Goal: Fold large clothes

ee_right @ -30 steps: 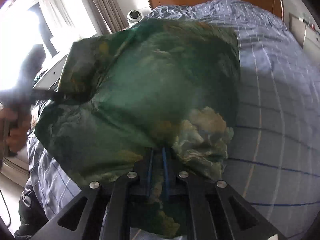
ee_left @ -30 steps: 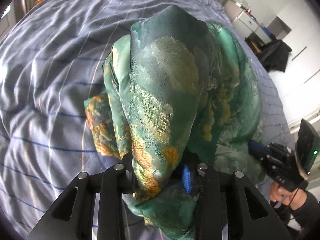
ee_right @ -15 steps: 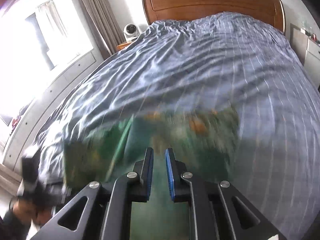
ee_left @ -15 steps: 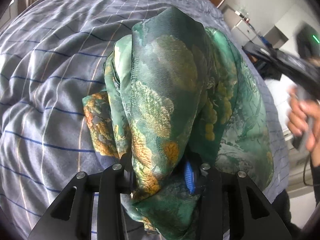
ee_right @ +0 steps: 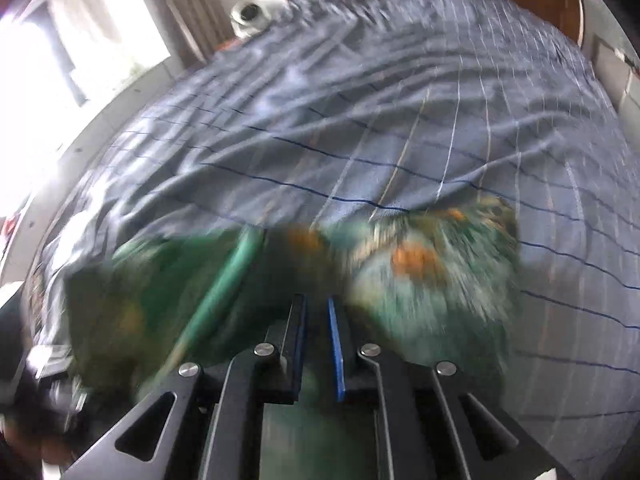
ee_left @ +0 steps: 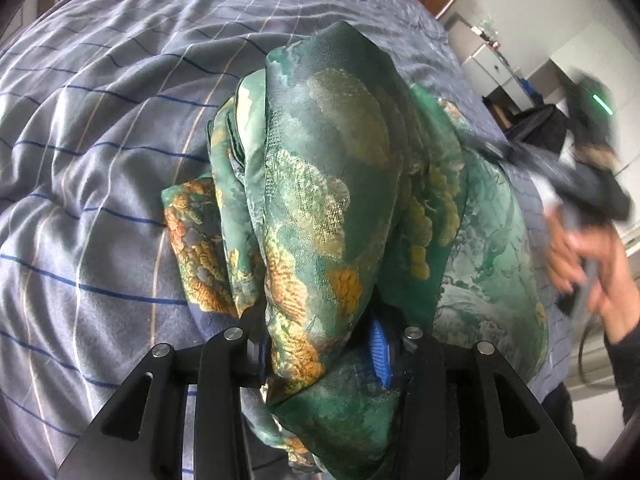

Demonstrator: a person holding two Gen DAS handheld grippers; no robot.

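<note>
On the bed [ee_left: 92,184], green garment [ee_left: 332,184] looks silky, slippery; left gripper [ee_left: 320,344] clamps a bunched fold. Right gripper [ee_right: 317,344] nearly closed, seemingly empty though blurred. Grab hems.

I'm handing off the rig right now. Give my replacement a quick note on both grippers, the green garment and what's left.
Left gripper: shut on a thick bunch of the green garment, lifted off the bed.
Right gripper: shut, nothing between its pads, above the garment.
Garment: one end bunched in the left gripper, the rest lying on the bed.
Done: no neat fold yet.
Left: regrip with the right, spread it out, fold.
</note>
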